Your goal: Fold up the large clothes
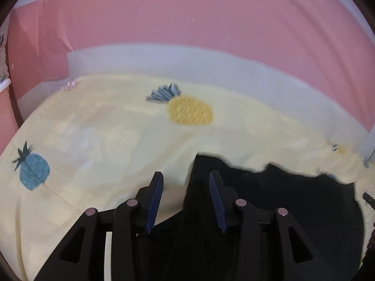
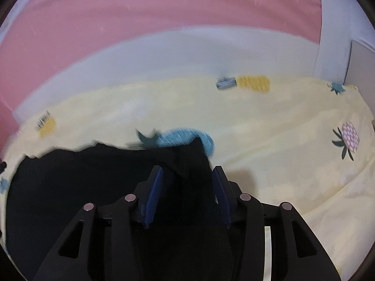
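A black garment lies on a pale yellow bed sheet printed with pineapples. In the left wrist view its ragged far edge runs from the centre to the right. My left gripper is open, with the garment's left corner just inside its right finger and bare sheet by the left finger. In the right wrist view the black garment fills the lower left, and a raised corner of it peaks in front of my right gripper. That gripper is open, with black cloth lying loose between its blue pads.
The bed sheet stretches on to the right. A white band borders the bed's far side, with a pink surface behind it. A white upright panel stands at the far right corner.
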A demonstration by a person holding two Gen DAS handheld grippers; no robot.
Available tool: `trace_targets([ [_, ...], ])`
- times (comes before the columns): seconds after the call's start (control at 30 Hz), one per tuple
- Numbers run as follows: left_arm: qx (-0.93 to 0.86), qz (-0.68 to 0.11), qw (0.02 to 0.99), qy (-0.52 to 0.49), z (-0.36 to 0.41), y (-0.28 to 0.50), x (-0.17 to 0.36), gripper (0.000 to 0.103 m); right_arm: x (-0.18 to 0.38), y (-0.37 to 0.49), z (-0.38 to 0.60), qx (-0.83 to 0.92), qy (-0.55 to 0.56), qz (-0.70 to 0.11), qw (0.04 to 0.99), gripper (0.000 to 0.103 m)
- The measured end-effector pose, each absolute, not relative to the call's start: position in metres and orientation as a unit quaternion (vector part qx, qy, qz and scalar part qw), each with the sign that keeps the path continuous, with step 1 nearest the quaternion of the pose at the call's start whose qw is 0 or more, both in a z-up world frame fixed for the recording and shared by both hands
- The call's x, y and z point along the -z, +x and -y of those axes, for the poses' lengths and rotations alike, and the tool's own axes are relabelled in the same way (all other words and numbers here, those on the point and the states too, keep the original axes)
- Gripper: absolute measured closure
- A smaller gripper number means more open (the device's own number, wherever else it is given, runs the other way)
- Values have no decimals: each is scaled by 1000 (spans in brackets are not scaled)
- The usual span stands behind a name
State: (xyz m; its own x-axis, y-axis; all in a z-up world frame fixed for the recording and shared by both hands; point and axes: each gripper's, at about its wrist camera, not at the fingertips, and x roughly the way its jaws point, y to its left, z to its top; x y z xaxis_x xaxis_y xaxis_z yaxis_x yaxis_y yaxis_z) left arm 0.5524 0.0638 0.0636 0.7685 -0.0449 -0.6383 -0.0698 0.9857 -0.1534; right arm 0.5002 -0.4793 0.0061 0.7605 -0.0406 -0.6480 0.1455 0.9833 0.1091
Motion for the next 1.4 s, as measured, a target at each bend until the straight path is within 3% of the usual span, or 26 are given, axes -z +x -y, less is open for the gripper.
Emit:
trace_targets([
  [0.17,107,-330,937,-51,3,529,-77,49,-4,486,408,-60,59,-360,929,53],
  [0.3,166,-366,915,3,74,534,-44,49,29,506,373,-60,10,-407,911,53],
  [0.4,136,-402,905,24,92,555,-11,48,42,521,391,-30,42,-416,908,53],
  [0.63,104,-416,903,30,94,570,4,47,51,538,398,2,34,-427,904,53],
  [0.87,114,-358,927,8,46,513,-34,47,20,449,426,-22,80,-373,924,53],
  [1.17,68,-382,921,-28,-20,515,2,48,58,441,463,47,75,-402,911,53],
  [1.4,64,-352,934,-21,-35,465,-32,49,10,379,456,27,87,-354,931,53],
])
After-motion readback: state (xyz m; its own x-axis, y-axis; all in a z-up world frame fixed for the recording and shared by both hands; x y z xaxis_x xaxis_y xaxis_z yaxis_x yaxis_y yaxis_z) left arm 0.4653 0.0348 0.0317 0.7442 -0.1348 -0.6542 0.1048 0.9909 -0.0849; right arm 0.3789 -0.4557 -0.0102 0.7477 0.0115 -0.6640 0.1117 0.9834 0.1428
